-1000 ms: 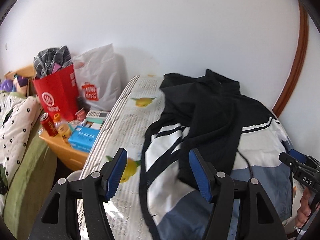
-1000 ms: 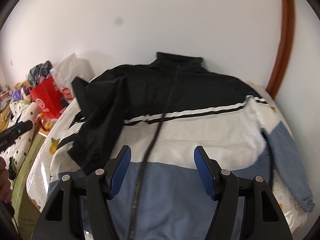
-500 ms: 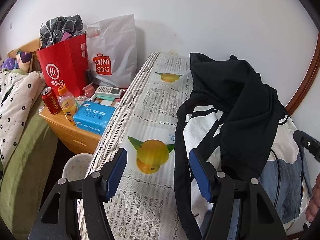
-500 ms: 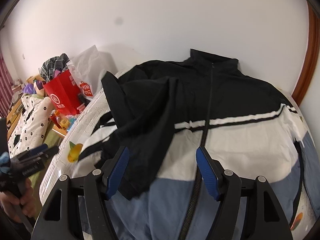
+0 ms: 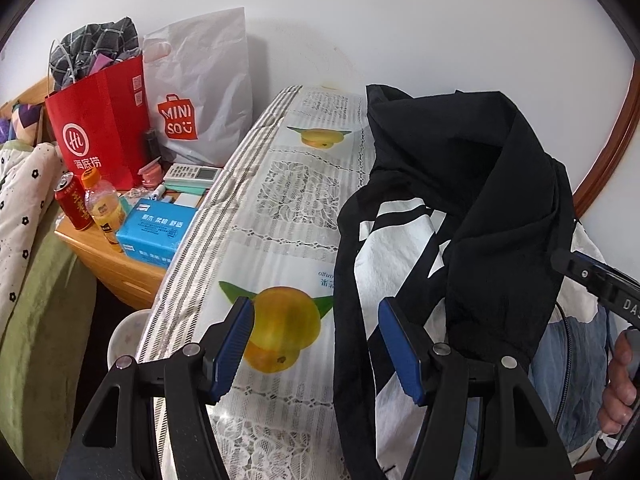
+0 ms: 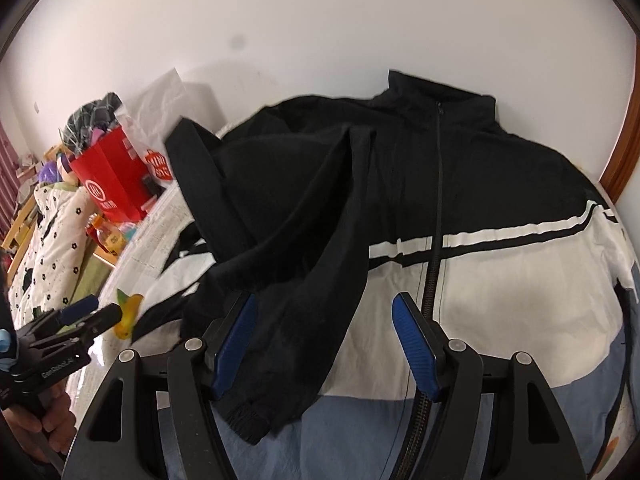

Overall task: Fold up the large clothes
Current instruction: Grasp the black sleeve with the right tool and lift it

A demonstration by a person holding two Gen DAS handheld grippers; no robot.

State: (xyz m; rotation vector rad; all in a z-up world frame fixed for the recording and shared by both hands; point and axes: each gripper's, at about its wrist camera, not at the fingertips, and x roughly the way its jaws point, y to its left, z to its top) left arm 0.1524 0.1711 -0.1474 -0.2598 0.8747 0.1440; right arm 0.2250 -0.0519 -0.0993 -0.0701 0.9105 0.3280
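Black, white and blue jacket (image 6: 460, 280) lies zipped, front up, on the bed (image 5: 280, 208), one sleeve (image 6: 304, 240) thrown across its chest. Left tongs (image 5: 316, 344) and right tongs (image 6: 324, 344) both gape, empty. Thin, slippery shell; probably best pinched at cuff or hem.

Jacket (image 6: 480, 272) spread on bed (image 5: 288, 200), collar at wall edge; one sleeve (image 6: 304, 248) folded over its front. Nightstand (image 5: 104, 256) left of bed carries tissue box (image 5: 156, 228), bottle (image 5: 102, 204), can (image 5: 74, 204), remote (image 5: 194, 173), two bags behind.
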